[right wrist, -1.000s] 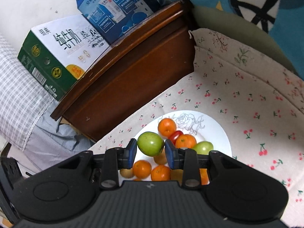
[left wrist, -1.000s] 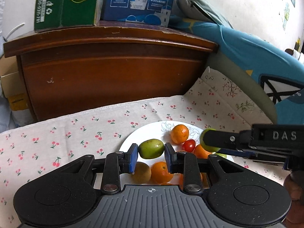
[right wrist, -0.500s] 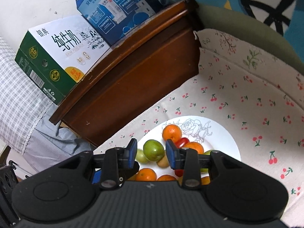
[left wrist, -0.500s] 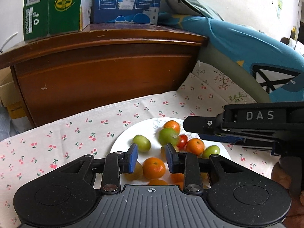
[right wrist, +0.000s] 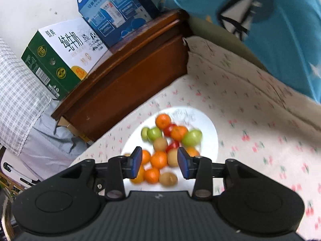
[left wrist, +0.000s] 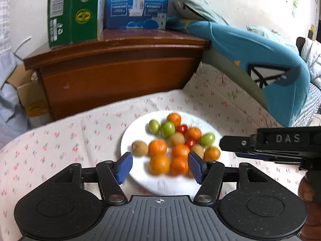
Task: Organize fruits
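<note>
The fruits [left wrist: 172, 142] lie heaped on a white plate [left wrist: 140, 178], which rests on a cherry-print cloth [left wrist: 60, 140] covering the bed. I count oranges [left wrist: 157, 147], green plums [left wrist: 167, 129], brown kiwis [left wrist: 139, 148] and small red tomatoes [left wrist: 181, 129], most touching one another; motion blur softens their outlines. One kiwi sits at the plate's left edge, slightly apart from the heap.

My left gripper [left wrist: 159, 166] hangs above the near rim of the plate. Its jaws have just been opening, stand released, and nothing is between them. My right gripper [right wrist: 159, 161] hangs over the same plate; its jaws have just been opening too and stand apart with no fruit clamped, and its side shows at the right edge of the left wrist view.

Beyond the cloth stands a wooden headboard [left wrist: 120, 74] carrying a green carton [left wrist: 72, 12] and a blue carton [left wrist: 138, 4]. A blue pillow [left wrist: 260, 64] leans at the right.
</note>
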`<state>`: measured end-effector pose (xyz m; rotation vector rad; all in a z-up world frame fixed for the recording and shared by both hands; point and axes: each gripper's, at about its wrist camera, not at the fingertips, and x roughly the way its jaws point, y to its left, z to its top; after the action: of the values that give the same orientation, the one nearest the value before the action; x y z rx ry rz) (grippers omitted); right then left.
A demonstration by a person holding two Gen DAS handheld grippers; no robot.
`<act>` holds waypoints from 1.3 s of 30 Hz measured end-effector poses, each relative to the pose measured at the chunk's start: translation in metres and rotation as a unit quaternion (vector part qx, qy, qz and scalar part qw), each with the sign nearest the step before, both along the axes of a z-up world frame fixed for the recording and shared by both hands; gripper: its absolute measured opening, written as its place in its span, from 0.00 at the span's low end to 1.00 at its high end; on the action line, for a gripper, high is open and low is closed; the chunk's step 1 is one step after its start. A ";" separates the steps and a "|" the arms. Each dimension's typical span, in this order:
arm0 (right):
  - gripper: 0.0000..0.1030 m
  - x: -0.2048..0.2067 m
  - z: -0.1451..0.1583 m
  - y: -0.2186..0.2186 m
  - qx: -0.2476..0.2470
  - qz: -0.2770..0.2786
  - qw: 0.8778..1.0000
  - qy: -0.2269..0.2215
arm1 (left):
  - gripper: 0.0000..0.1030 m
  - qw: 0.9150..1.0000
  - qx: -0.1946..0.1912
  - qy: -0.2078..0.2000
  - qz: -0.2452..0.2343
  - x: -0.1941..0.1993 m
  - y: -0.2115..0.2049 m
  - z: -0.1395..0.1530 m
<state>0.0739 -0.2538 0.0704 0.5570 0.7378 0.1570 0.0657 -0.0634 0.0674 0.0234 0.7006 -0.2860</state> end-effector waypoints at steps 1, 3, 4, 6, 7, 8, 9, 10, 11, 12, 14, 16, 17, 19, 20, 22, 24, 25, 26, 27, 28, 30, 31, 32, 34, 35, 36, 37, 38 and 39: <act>0.39 -0.005 0.000 0.001 -0.009 -0.001 1.000 0.005 | 0.61 1.000 0.002 0.005 0.001 -0.005 0.001 -0.002; 0.40 -0.015 -0.002 0.003 -0.027 -0.001 0.999 0.017 | 0.61 1.000 0.005 0.012 0.003 -0.014 0.003 -0.003; 0.40 -0.019 -0.004 0.003 -0.031 0.000 0.999 0.023 | 0.62 1.000 0.005 0.015 0.006 -0.018 0.004 -0.004; 0.40 -0.025 -0.005 0.004 -0.031 0.002 0.999 0.032 | 0.63 1.000 -0.001 0.022 0.013 -0.025 0.008 -0.004; 0.40 -0.028 -0.005 0.005 -0.034 0.003 0.999 0.032 | 0.66 0.999 -0.006 0.027 0.019 -0.028 0.011 -0.004; 0.40 -0.031 -0.005 0.006 -0.039 0.003 0.999 0.033 | 0.68 0.999 -0.011 0.030 0.025 -0.029 0.014 -0.004; 0.42 -0.034 -0.004 0.007 -0.046 0.003 0.998 0.034 | 0.69 0.999 -0.013 0.032 0.031 -0.031 0.015 -0.004; 0.44 -0.036 -0.004 0.008 -0.053 0.004 0.998 0.037 | 0.70 0.999 -0.015 0.034 0.038 -0.032 0.017 -0.003; 0.47 -0.039 -0.004 0.009 -0.059 0.006 0.997 0.042 | 0.71 0.998 -0.016 0.036 0.043 -0.034 0.019 -0.002; 0.47 -0.042 -0.003 0.009 -0.064 0.007 0.997 0.044 | 0.71 0.998 -0.017 0.037 0.048 -0.035 0.020 -0.002; 0.47 -0.045 0.000 0.012 -0.077 0.012 0.996 0.039 | 0.73 0.997 -0.017 0.042 0.061 -0.036 0.021 0.000; 0.52 -0.048 0.005 0.013 -0.092 0.015 0.995 0.033 | 0.78 0.996 -0.017 0.047 0.074 -0.038 0.021 0.002; 0.57 -0.050 0.006 0.012 -0.096 0.013 0.995 0.033 | 0.80 0.996 -0.018 0.048 0.079 -0.039 0.021 0.003; 0.58 -0.052 0.007 0.010 -0.095 0.009 0.995 0.037 | 0.82 0.995 -0.014 0.047 0.086 -0.042 0.019 0.005; 0.58 -0.052 0.007 0.010 -0.096 0.008 0.994 0.043 | 0.82 0.995 -0.008 0.048 0.088 -0.043 0.017 0.005; 0.58 -0.052 0.008 0.009 -0.102 0.007 0.994 0.045 | 0.82 0.994 0.006 0.054 0.092 -0.042 0.013 0.006; 0.63 -0.052 0.009 0.008 -0.106 0.005 0.993 0.045 | 0.83 0.993 0.017 0.060 0.102 -0.040 0.010 0.008; 0.66 -0.051 0.009 0.008 -0.108 0.005 0.993 0.048 | 0.83 0.992 0.020 0.062 0.110 -0.039 0.008 0.009; 0.70 -0.051 0.009 0.008 -0.110 0.005 0.993 0.053 | 0.83 0.991 0.022 0.064 0.115 -0.039 0.008 0.011; 0.70 -0.051 0.009 0.007 -0.112 0.002 0.992 0.055 | 0.83 0.991 0.023 0.066 0.118 -0.039 0.007 0.012; 0.70 -0.051 0.009 0.007 -0.114 0.002 0.992 0.055 | 0.84 0.990 0.024 0.068 0.118 -0.040 0.006 0.013; 0.70 -0.051 0.011 0.008 -0.122 0.006 0.991 0.051 | 0.85 0.989 0.036 0.069 0.123 -0.039 0.003 0.015; 0.70 -0.051 0.012 0.008 -0.124 0.005 0.991 0.049 | 0.85 0.989 0.042 0.068 0.126 -0.039 0.001 0.016; 0.71 -0.050 0.012 0.008 -0.125 0.003 0.991 0.050 | 0.86 0.988 0.048 0.069 0.127 -0.039 -0.001 0.016; 0.72 -0.049 0.012 0.007 -0.125 0.001 0.991 0.052 | 0.86 0.987 0.058 0.076 0.130 -0.039 -0.004 0.017; 0.74 -0.048 0.012 0.006 -0.124 -0.001 0.991 0.053 | 0.86 0.986 0.062 0.080 0.132 -0.038 -0.005 0.017; 0.74 -0.047 0.012 0.006 -0.125 -0.004 0.991 0.054 | 0.86 0.985 0.067 0.082 0.133 -0.038 -0.006 0.017; 0.74 -0.047 0.013 0.006 -0.131 -0.007 0.990 0.053 | 0.86 0.985 0.071 0.083 0.133 -0.037 -0.008 0.018; 0.75 -0.046 0.013 0.007 -0.138 -0.007 0.989 0.052 | 0.86 0.984 0.077 0.084 0.134 -0.037 -0.009 0.018; 0.77 -0.046 0.014 0.008 -0.146 -0.006 0.988 0.053 | 0.86 0.984 0.082 0.086 0.137 -0.036 -0.011 0.019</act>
<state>0.0282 -0.2461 0.0840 0.2917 0.8427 0.0069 0.0298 -0.0740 0.0863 0.0586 0.8873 0.0340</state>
